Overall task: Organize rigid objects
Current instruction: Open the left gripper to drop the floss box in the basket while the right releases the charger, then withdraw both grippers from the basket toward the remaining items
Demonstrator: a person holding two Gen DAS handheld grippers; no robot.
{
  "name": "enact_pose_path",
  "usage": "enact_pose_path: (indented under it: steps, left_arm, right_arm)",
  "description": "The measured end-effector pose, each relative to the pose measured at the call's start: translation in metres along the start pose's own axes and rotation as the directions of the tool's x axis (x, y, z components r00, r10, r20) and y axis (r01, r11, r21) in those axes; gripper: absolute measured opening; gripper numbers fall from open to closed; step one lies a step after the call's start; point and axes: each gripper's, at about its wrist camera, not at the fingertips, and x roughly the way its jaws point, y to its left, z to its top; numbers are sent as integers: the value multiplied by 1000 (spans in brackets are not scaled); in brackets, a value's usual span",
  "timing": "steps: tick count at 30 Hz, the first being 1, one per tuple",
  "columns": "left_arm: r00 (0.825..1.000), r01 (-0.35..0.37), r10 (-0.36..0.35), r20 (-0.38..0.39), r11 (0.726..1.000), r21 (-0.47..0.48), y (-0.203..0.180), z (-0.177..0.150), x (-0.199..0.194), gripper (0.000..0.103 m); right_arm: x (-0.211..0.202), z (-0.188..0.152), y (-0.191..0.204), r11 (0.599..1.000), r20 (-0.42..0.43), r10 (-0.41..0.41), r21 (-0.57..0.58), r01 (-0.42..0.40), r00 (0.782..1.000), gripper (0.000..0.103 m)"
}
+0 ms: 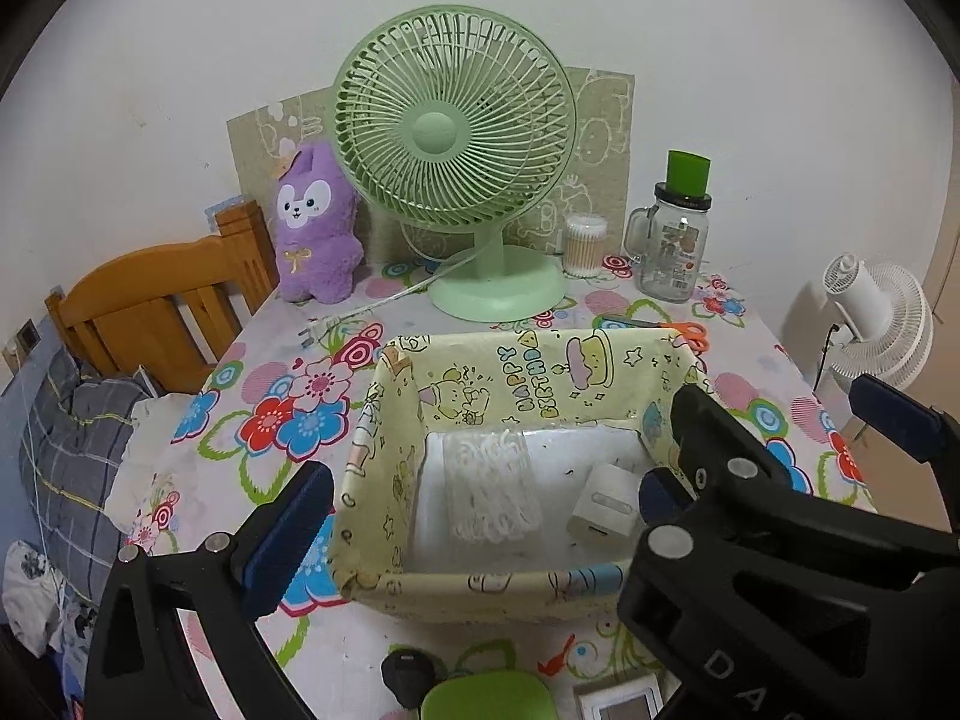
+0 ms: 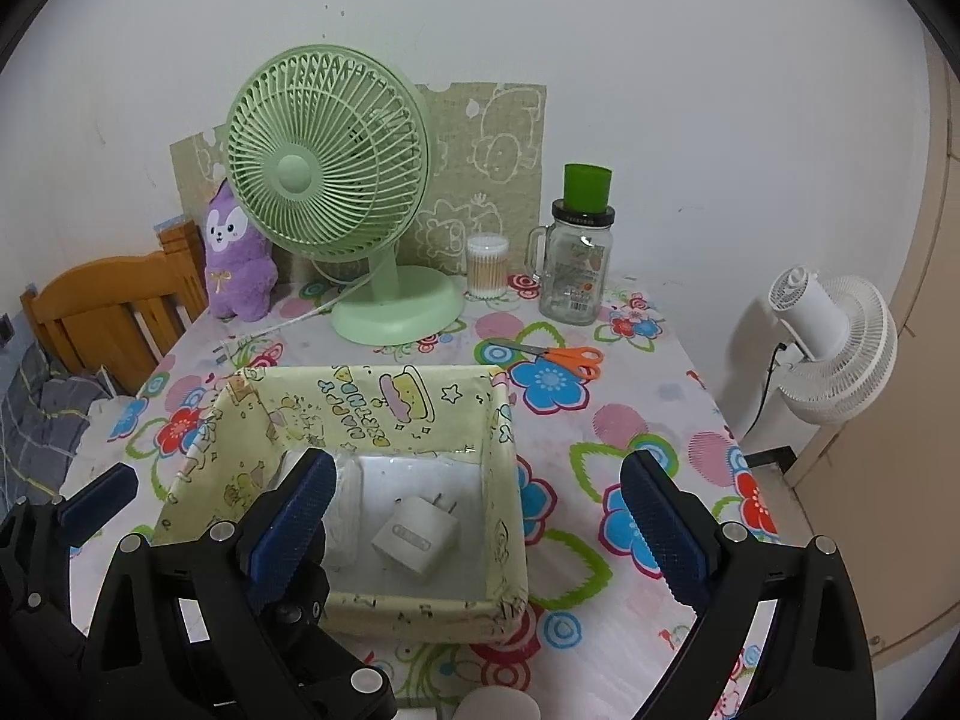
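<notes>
Right wrist view: white charger (image 2: 414,539) lies inside yellow fabric box (image 2: 504,480); right claw (image 2: 480,531) and left claw (image 1: 474,516) both released, empty.

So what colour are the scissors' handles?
Orange; the scissors show best in the right wrist view.

Yellow cartoon-print box (image 2: 384,414); mint-green fan (image 2: 327,180); purple plush (image 2: 231,258); orange-handled scissors (image 2: 555,355); floral tablecloth (image 2: 630,420).
</notes>
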Motion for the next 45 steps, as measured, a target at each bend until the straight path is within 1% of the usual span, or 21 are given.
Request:
enact_pose_path:
  steps: [17, 21, 25, 31, 45]
  left_arm:
    - [999, -1, 0, 43, 1000, 7, -3, -15, -38, 103]
    - [999, 10, -9, 48, 1000, -17, -1, -20, -45, 103]
    - [999, 8, -8, 51, 1000, -12, -2, -26, -51, 103]
    - [998, -4, 3, 67, 1000, 13, -5, -36, -64, 103]
    - [998, 11, -13, 61, 1000, 30, -6, -66, -78, 103]
  right_arm:
    - [-41, -14, -6, 1000, 29, 10, 1, -10, 1000, 98]
    - [-46, -18, -6, 1000, 28, 27, 7, -27, 999, 98]
    - [-55, -23, -5, 1000, 36, 16, -5, -15, 999, 98]
    - [-65, -33, -6, 1000, 38, 23, 0, -23, 999, 98]
    - [-81, -65, -8, 999, 24, 39, 13, -39, 999, 98]
